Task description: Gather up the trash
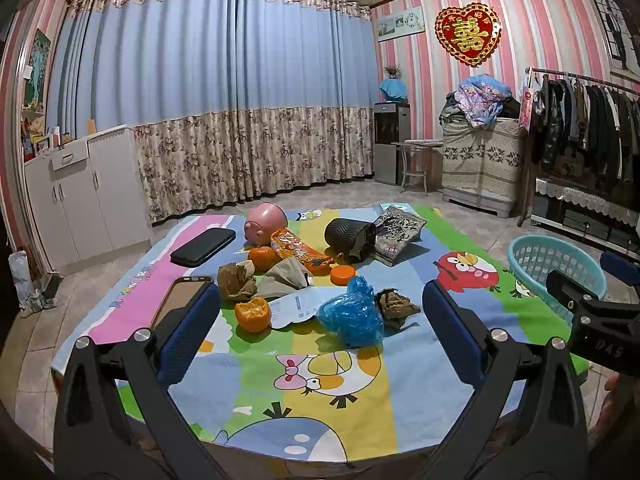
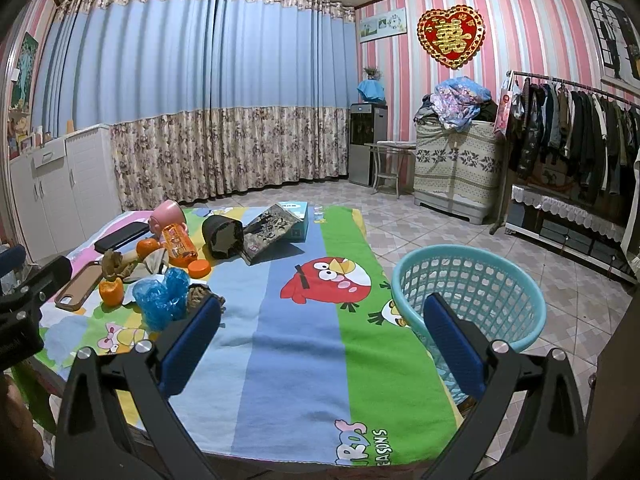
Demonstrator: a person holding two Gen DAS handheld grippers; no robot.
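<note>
Both jaws spread empty, blue bag [image 1: 352, 314] centred left view, basket [image 2: 468, 292] perhaps floor-standing right

Cartoon tablecloth [image 2: 296, 360] edge reads "EASONS" beside partial "RDS" (cut off); a black gripper body [image 1: 600, 344] shows "DAS".

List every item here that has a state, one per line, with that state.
left gripper: open, holding nothing
right gripper: open, holding nothing
basket: upright, looks empty
blue plastic bag: crumpled, on the cloth
pink cup: tipped over
black pot: on its side
peeled orange: opened up
brown paper wad: crumpled
curtains: drawn shut
</note>
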